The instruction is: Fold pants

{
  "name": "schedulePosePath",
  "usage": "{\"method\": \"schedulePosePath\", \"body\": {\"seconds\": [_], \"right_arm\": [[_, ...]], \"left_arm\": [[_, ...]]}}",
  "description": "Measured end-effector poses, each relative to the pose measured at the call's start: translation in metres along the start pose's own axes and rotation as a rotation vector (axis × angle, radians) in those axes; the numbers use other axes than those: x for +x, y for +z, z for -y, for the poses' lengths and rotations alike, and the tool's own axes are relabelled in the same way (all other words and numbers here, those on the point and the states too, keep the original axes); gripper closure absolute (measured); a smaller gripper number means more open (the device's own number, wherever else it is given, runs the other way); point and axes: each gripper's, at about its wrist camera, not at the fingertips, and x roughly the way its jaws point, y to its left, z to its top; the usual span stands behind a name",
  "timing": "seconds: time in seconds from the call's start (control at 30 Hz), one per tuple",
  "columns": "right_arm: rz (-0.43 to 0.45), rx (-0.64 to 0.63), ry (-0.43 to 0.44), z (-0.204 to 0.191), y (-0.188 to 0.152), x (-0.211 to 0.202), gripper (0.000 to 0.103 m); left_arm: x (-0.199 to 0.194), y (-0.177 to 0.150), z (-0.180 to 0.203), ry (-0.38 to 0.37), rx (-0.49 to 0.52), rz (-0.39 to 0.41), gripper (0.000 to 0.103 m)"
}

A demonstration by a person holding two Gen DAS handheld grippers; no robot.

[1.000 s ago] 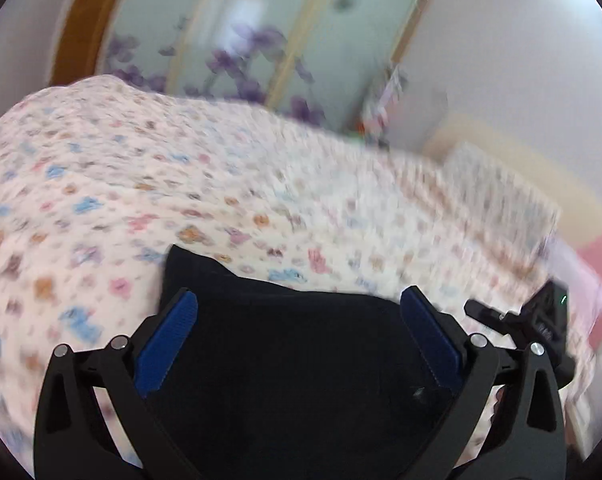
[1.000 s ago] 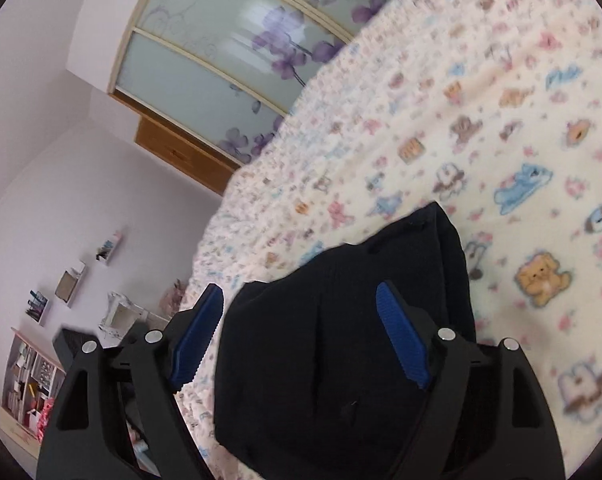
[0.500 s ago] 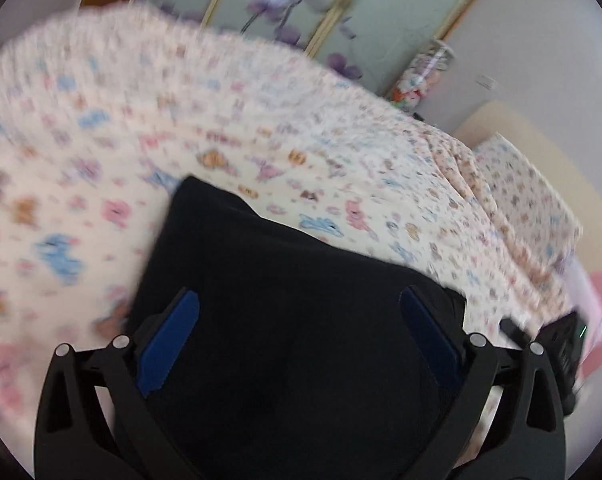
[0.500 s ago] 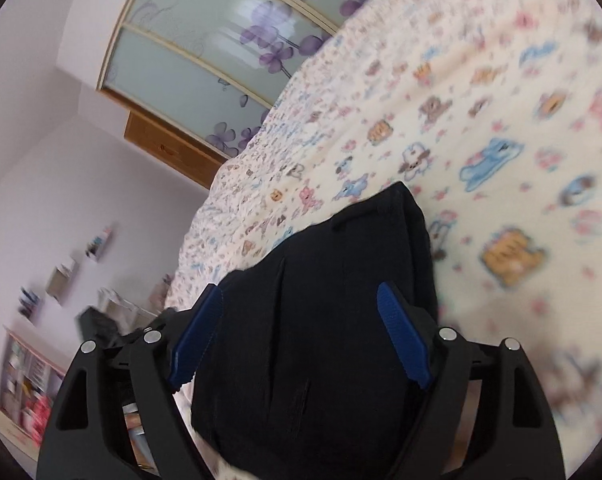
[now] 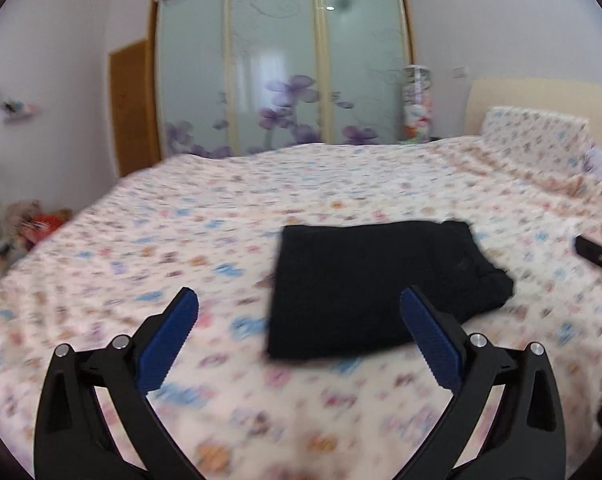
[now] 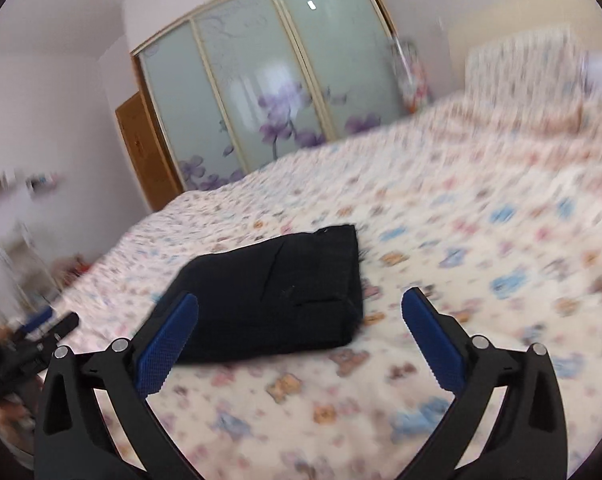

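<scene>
The black pants [image 5: 377,280] lie folded into a compact rectangle on the bed, also in the right wrist view [image 6: 277,300]. My left gripper [image 5: 299,300] is open and empty, raised above the bed, with the pants ahead and to the right. My right gripper [image 6: 299,300] is open and empty, with the pants ahead and to the left. The right gripper shows at the far right of the left wrist view [image 5: 597,256]; the left gripper shows at the far left of the right wrist view [image 6: 33,336].
The bed [image 5: 141,240] has a cartoon-print cover and a pillow [image 5: 533,128] at the headboard. A frosted sliding wardrobe [image 5: 281,68] with purple flowers stands behind it. Toys and shelves [image 5: 25,220] are on the left.
Both grippers have pulled back and up from the pants. The pants, which filled the space between the fingers before, now lie free on the bed ahead.
</scene>
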Motion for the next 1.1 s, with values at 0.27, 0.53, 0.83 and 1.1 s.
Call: {"method": "schedulePosePath", "body": {"seconds": [0.27, 0.53, 0.83, 1.1], "right_arm": [[0.005, -0.122, -0.048, -0.048, -0.046, -0.031, 0.001], [-0.028, -0.196, -0.101, -0.076, -0.09, -0.023, 0.001], [-0.056, -0.201, -0.156, -0.08, -0.104, -0.011, 0.001], [-0.043, -0.236, -0.208, -0.087, -0.11, -0.009, 0.001]], "left_arm": [[-0.016, -0.069, -0.003, 0.054, -0.045, -0.061, 0.002], [0.004, -0.096, 0.003, 0.005, -0.06, -0.13, 0.002], [-0.001, -0.101, 0.014, -0.002, -0.012, -0.104, 0.002], [0.002, -0.103, 0.012, -0.005, -0.031, -0.13, 0.002]]}}
